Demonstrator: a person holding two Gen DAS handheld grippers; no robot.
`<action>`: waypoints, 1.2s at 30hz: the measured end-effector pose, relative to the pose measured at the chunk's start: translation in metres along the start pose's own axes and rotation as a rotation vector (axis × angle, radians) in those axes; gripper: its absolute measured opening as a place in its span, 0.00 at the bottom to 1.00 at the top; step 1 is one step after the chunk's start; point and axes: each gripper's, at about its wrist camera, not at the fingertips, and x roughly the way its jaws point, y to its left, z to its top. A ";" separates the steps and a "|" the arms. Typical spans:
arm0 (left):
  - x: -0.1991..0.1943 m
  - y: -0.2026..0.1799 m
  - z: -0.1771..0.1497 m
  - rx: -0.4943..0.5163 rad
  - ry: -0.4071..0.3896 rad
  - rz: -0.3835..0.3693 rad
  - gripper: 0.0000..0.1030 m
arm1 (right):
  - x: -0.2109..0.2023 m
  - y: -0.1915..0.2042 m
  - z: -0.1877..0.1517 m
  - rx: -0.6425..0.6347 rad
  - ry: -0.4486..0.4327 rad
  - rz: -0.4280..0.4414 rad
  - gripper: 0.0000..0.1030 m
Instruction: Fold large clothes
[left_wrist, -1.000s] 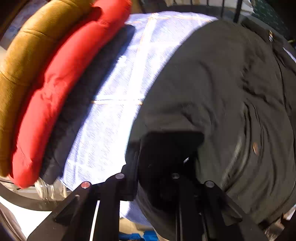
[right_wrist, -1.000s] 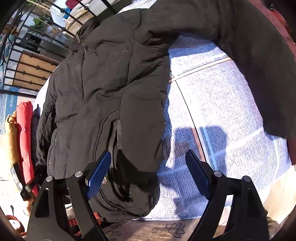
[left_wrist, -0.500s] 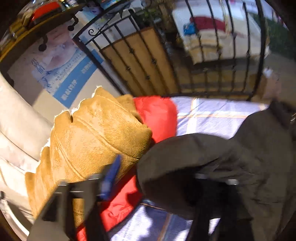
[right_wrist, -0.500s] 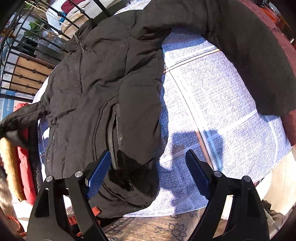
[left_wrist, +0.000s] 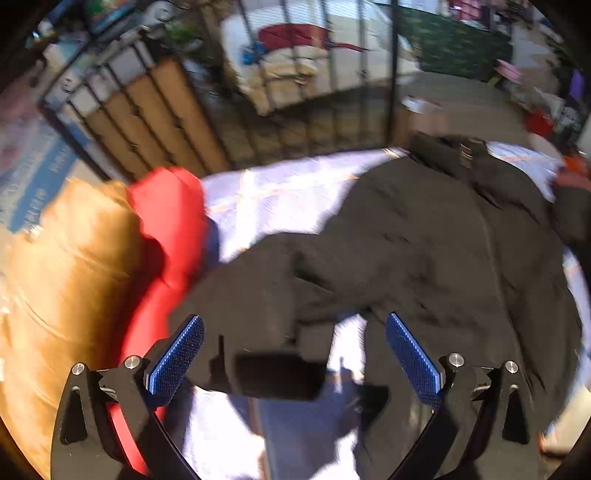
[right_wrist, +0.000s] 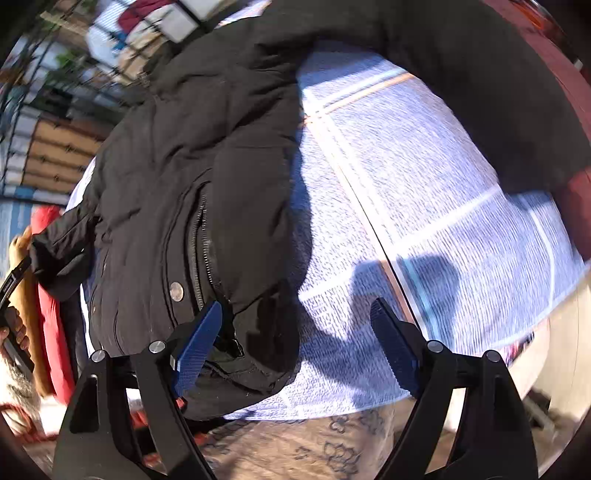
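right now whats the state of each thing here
left hand-held gripper: open, jaws just opened, nothing between them
right hand-held gripper: open, empty, over the jacket hem
black jacket: zipped, laid flat on the cloth, not yet folded
near sleeve: folded in over the front
checked cloth: spread flat
red garment: folded, stacked beside tan garment
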 end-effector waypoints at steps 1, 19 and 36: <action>0.002 -0.004 -0.010 0.023 0.012 -0.004 0.94 | 0.004 0.003 -0.001 -0.052 0.003 0.000 0.80; 0.084 -0.088 -0.138 0.057 0.350 -0.238 0.45 | 0.071 0.047 -0.031 -0.333 0.191 0.089 0.37; 0.051 -0.063 -0.016 -0.130 0.175 -0.225 0.23 | -0.051 0.020 0.063 0.190 -0.057 0.260 0.80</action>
